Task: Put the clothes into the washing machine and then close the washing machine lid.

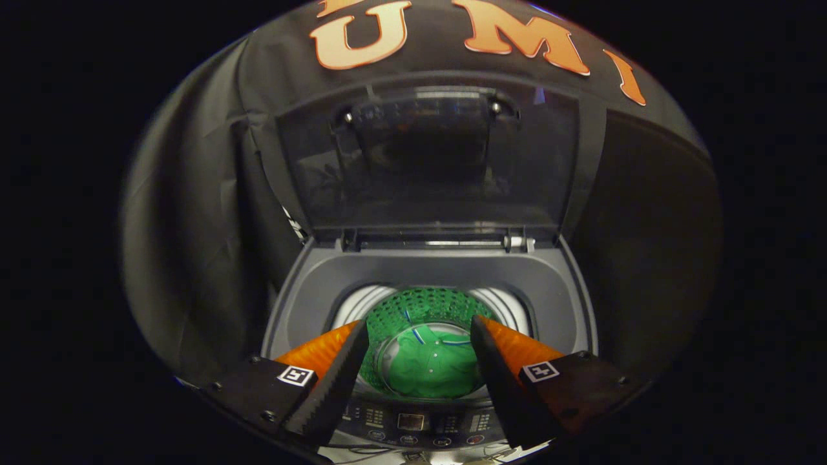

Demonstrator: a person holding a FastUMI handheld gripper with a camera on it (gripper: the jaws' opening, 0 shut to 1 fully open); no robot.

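Lid [429,161]: upright behind the drum
Clothes [429,368]: green, inside the drum [426,310]
Fingers [420,361]: spread wide above the drum, empty

green garment [429,371]: lies in the drum, edges hidden behind both fingers, kind of clothing cannot be told | drum [423,307]: near rim and side walls covered by the fingers | control panel [413,423]: buttons and display too small to read, both ends hidden | gripper [420,336]: fingers apart, empty, bases cut off | lid [429,161]: raised, dark pane murky
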